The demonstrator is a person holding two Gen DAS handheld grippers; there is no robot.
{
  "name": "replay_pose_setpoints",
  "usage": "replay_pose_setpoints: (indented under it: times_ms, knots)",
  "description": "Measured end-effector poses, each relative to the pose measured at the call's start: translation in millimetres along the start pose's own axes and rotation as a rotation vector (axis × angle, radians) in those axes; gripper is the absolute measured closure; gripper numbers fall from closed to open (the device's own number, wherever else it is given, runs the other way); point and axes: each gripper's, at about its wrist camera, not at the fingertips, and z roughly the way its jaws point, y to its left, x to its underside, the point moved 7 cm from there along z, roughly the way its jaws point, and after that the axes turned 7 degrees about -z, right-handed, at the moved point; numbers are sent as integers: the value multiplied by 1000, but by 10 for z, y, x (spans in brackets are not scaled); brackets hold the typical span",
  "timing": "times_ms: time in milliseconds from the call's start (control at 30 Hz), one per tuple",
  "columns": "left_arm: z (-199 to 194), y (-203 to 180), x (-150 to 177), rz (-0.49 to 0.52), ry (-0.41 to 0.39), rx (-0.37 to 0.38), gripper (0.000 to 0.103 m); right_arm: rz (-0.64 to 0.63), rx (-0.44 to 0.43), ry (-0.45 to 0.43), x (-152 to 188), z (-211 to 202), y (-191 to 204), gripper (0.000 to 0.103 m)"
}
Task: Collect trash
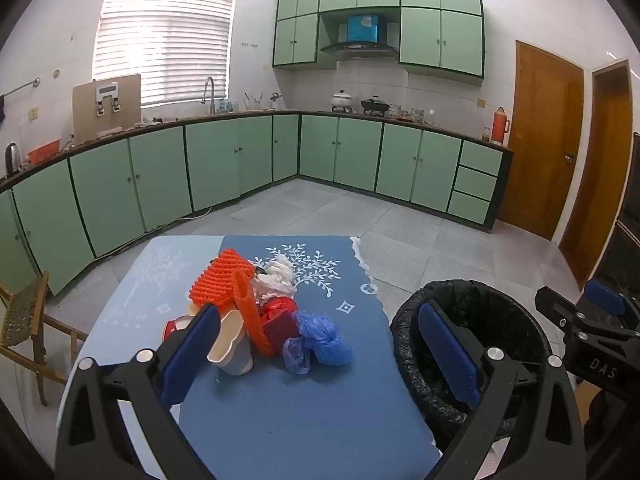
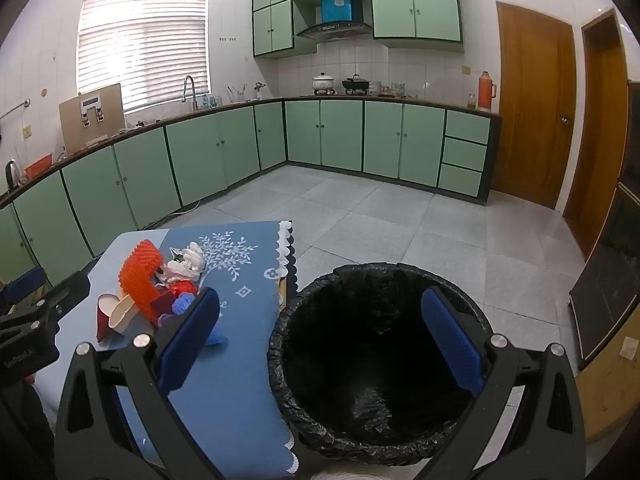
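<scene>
Jumbled trash pile (image 1: 256, 308) of orange foam netting, cups, crumpled bags

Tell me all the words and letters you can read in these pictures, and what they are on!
"DAS": white letters on the black body of the right hand-held gripper, seen from the left wrist camera.
White lettering on the left hand-held gripper, seen from the right wrist camera: too blurred to read.
The blue box above the range hood has a white mark, unreadable.

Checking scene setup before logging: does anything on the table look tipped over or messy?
Yes. A paper cup lies on its side in the trash pile on the table. The bin is upright.
</scene>
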Motion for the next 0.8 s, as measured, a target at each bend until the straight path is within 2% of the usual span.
replay_pose_setpoints:
  times_ms: [367, 800]
  knots:
    - [59, 7, 18, 6, 1, -1, 6, 7, -3, -8, -35, -16, 10, 5]
    - [-64, 62, -56, 5, -8, -1, 6, 8, -3, -15, -76, -65, -17, 5]
